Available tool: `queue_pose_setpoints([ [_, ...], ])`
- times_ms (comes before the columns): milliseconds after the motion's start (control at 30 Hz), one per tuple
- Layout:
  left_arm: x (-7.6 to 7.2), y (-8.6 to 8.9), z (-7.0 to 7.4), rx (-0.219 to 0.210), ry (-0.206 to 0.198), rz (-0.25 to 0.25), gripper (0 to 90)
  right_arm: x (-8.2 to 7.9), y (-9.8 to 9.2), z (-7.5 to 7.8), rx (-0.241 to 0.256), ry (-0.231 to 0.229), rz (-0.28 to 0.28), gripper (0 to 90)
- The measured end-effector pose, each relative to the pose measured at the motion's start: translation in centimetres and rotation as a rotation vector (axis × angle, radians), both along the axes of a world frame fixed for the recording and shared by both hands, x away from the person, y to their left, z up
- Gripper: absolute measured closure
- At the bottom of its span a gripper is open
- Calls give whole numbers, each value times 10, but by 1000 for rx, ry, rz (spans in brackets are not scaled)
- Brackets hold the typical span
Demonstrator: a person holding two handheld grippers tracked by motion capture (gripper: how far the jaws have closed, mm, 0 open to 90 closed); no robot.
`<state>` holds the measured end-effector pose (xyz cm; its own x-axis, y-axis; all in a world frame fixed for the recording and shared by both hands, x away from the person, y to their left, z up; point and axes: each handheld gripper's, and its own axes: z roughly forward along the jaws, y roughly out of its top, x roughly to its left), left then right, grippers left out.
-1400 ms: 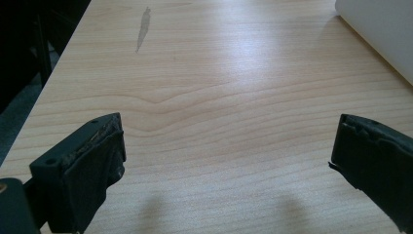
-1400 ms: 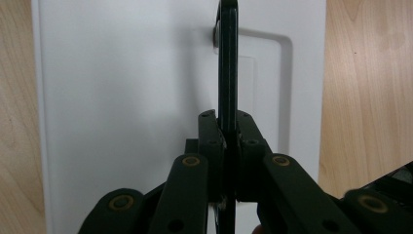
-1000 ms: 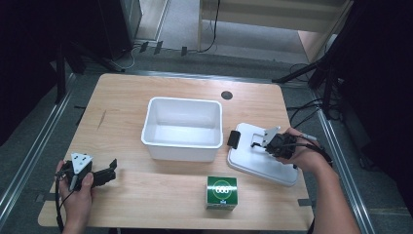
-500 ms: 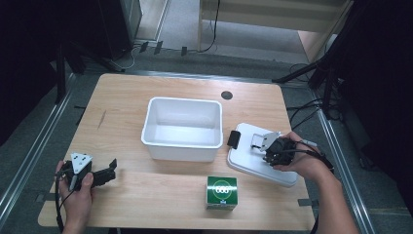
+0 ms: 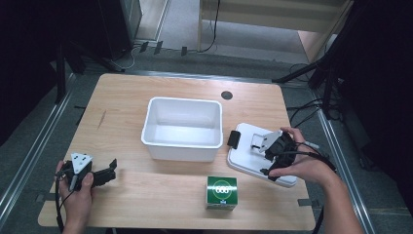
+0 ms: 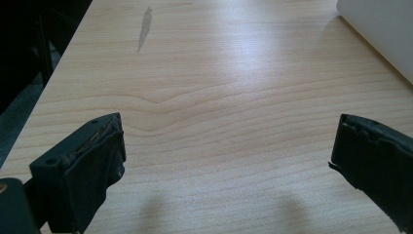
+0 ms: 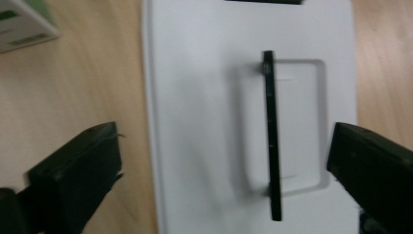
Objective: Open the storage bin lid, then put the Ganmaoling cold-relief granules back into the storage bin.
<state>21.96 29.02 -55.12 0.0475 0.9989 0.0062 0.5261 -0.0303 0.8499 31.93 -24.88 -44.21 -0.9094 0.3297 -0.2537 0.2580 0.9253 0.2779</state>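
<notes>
Jaws of the right gripper, spread wide, had dropped closer over the lid and its handle, readying a grasp, while the left gripper rested open.

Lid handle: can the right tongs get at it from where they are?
Probably yes. The right tongs hang open directly over the white lid, with the black handle standing up between the jaws and nothing in the way.
</notes>
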Motion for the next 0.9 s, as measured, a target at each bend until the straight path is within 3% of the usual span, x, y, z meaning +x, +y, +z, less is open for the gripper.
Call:
queue_pose_setpoints([
  [133,0,0,0,-1,0,-1,0,-7,9,4,7,20,24,0],
  [467,0,0,0,2,3,-2,0,-20,29,13,16,5,47,0],
  [900,0,-1,0,10,4,-3,0,-35,57,19,49,25,109,0],
])
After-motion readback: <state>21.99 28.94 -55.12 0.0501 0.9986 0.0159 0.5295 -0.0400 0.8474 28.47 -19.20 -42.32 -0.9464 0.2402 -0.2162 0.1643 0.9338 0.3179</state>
